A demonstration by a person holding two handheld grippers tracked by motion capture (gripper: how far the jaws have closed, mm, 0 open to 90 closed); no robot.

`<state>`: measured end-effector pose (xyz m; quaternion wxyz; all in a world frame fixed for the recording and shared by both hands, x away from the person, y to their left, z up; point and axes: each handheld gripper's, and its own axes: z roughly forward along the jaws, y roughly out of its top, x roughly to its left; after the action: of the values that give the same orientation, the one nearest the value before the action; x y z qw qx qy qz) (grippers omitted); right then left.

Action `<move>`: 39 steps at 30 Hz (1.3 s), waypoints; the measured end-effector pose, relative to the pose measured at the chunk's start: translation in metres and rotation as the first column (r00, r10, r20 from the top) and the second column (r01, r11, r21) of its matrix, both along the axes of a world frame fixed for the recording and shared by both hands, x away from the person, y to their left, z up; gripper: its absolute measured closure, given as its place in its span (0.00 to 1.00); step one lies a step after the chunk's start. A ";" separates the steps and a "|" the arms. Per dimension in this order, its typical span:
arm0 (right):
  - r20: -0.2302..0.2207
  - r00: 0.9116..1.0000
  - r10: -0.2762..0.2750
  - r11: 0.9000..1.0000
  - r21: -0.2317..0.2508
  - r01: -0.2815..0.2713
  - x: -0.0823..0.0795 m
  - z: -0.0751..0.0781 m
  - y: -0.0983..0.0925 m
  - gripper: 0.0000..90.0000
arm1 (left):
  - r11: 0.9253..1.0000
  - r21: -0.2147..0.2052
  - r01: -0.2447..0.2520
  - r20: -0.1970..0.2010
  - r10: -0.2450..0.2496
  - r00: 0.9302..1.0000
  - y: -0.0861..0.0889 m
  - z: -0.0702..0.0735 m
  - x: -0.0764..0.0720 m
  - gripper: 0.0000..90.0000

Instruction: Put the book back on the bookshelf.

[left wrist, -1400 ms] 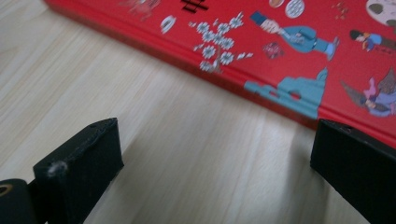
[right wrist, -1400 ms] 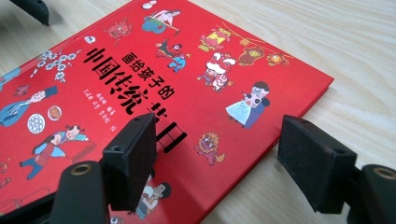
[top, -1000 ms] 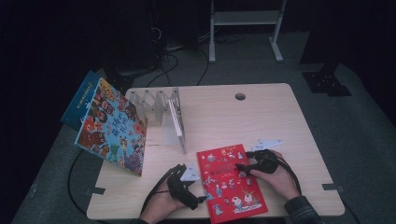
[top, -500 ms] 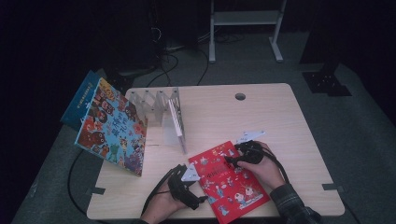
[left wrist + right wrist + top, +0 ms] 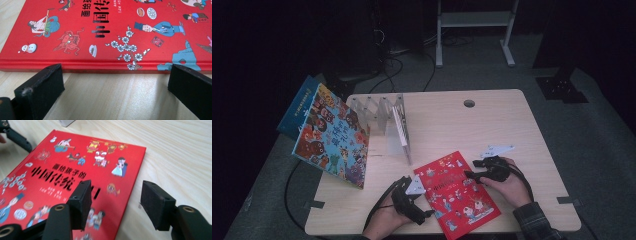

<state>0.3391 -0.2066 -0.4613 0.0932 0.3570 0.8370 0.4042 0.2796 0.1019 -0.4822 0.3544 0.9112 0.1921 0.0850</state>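
While red book (image 5: 457,192) lies flat on desk (image 5: 447,125), left gripper (image 5: 408,192) rests at its spine edge, jaws spread wide, nothing between; in left gripper view spine (image 5: 105,65) runs just ahead of both jaw tips, apart from them. Right gripper (image 5: 113,201) jaws straddle book's opposite long edge, one above cover, other over bare desk; just been closing, pads not pressing book.

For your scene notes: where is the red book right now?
In the high view the red book lies flat at the table's near edge, between the left gripper and right gripper.
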 end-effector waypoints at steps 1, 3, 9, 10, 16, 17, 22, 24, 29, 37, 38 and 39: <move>-0.006 1.000 -0.004 1.000 0.007 0.004 -0.002 0.000 -0.002 0.49 | 1.000 -0.001 0.000 0.001 0.000 1.000 0.000 0.000 0.000 0.00; -0.020 1.000 -0.006 1.000 0.018 0.007 -0.009 0.000 -0.007 0.51 | 1.000 -0.002 -0.001 0.002 0.001 1.000 0.000 0.000 0.000 0.00; -0.044 0.999 -0.008 1.000 0.028 0.010 -0.022 -0.003 -0.019 0.60 | 1.000 -0.006 -0.003 0.005 0.003 1.000 0.001 -0.001 -0.001 0.00; -0.049 0.999 -0.007 0.999 0.031 0.009 -0.022 -0.004 -0.020 0.61 | 1.000 -0.007 -0.003 0.005 0.003 1.000 0.001 -0.001 -0.001 0.00; -0.089 0.996 0.006 1.000 0.029 -0.004 -0.023 -0.008 -0.017 0.69 | 1.000 -0.012 -0.005 0.006 0.005 1.000 0.001 -0.001 -0.001 0.00; -0.093 0.996 0.005 1.000 0.020 -0.003 -0.022 -0.009 -0.016 0.69 | 1.000 -0.014 -0.006 0.006 0.006 1.000 0.001 -0.001 -0.001 0.00; -0.127 0.992 -0.005 0.999 0.034 0.010 -0.020 -0.011 -0.017 0.70 | 1.000 -0.027 -0.013 0.009 0.013 1.000 0.001 -0.002 -0.002 0.00; -0.152 0.988 -0.017 0.999 0.046 0.024 -0.019 -0.011 -0.018 0.70 | 1.000 -0.028 -0.015 0.009 0.015 1.000 0.001 -0.002 -0.002 0.00; -0.200 0.979 -0.034 0.997 0.068 0.048 -0.016 -0.012 -0.019 0.70 | 1.000 -0.024 -0.011 0.008 0.011 1.000 0.001 -0.002 -0.001 0.00; -0.219 0.975 -0.039 0.994 0.088 0.059 -0.014 -0.012 -0.023 0.76 | 1.000 -0.021 -0.005 0.008 0.005 1.000 0.001 -0.002 -0.001 0.00; -0.218 0.975 -0.040 0.994 0.086 0.060 -0.014 -0.012 -0.022 0.76 | 1.000 -0.021 -0.004 0.009 0.004 1.000 0.001 -0.002 0.000 0.00; -0.211 0.977 -0.041 0.995 0.080 0.059 -0.015 -0.011 -0.022 0.76 | 1.000 -0.021 -0.003 0.009 0.004 1.000 0.001 -0.002 0.000 0.00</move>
<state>0.3245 -0.2285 -0.4726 -0.0007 0.4220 0.8149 0.3973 0.2791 0.1029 -0.4840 0.3648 0.9066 0.1930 0.0875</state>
